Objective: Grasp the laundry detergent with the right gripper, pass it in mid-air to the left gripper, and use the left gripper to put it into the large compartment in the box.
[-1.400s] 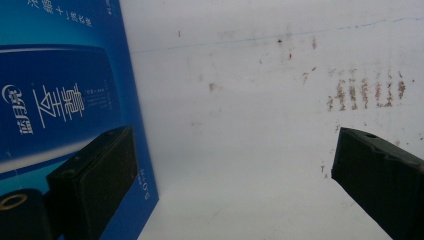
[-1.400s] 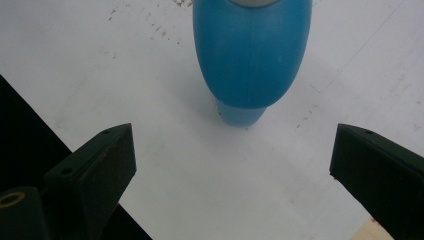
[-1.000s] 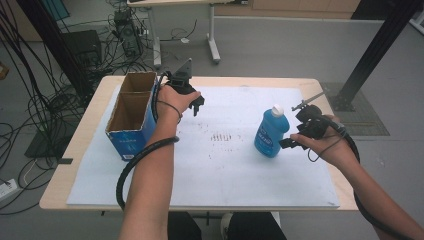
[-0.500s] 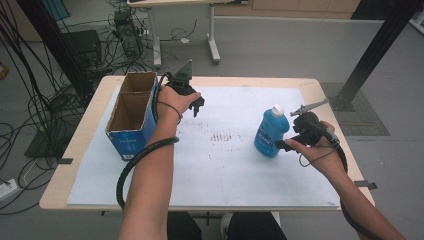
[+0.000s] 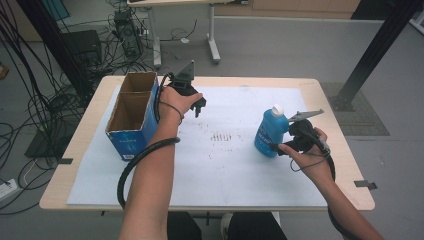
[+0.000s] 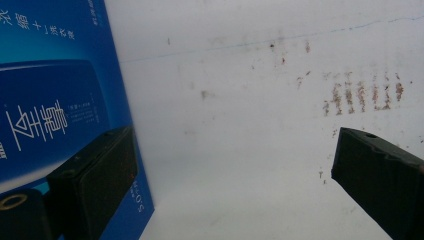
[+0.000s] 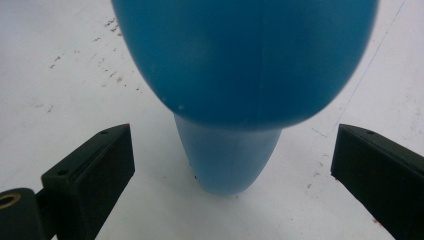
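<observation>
A blue bottle (image 5: 270, 132) with a white cap stands upright on the white sheet (image 5: 230, 170) at the right. My right gripper (image 5: 279, 148) is open just to its right, low beside its base. In the right gripper view the bottle (image 7: 245, 60) looms close ahead, and my right gripper (image 7: 232, 150) has its jaws spread wide on either side without touching it. An open-topped blue cardboard box (image 5: 132, 117) stands at the left. My left gripper (image 5: 198, 107) hangs open next to the box's right wall. In the left gripper view my left gripper (image 6: 235, 170) has one jaw against the box (image 6: 45, 100).
The sheet covers a wooden table (image 5: 345, 135). A patch of brown marks (image 5: 222, 136) lies at its middle, between the box and the bottle. Behind the table stand cables (image 5: 45, 85), a desk leg (image 5: 212, 35) and a black post (image 5: 375, 50).
My right gripper has moved left and down, closing in on the bottle's base. The left gripper and the box have stayed put.
</observation>
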`<action>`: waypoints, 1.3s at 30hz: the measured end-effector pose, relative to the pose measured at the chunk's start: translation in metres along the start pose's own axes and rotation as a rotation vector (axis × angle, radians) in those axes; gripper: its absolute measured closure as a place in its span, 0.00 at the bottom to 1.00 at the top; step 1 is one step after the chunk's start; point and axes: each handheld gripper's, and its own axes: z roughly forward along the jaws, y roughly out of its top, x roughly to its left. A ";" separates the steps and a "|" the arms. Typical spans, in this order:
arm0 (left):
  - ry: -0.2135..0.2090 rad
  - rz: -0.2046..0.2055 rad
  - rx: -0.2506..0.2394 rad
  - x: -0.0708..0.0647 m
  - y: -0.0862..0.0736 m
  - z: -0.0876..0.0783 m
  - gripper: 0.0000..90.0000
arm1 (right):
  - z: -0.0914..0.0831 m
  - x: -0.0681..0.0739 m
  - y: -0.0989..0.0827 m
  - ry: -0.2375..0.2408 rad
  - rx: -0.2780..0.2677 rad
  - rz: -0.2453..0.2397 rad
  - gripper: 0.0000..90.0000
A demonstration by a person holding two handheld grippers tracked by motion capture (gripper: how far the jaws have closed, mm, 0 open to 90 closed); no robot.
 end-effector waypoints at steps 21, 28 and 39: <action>-0.004 0.001 0.000 -0.002 0.000 0.002 0.06 | 0.017 0.006 -0.010 -0.031 -0.105 0.022 0.03; -0.004 0.002 -0.001 -0.003 0.001 0.002 0.06 | 0.021 0.007 -0.010 -0.028 -0.121 0.022 0.03; -0.002 0.002 0.001 -0.002 0.001 0.001 0.06 | 0.022 0.006 -0.009 -0.036 -0.135 0.016 0.03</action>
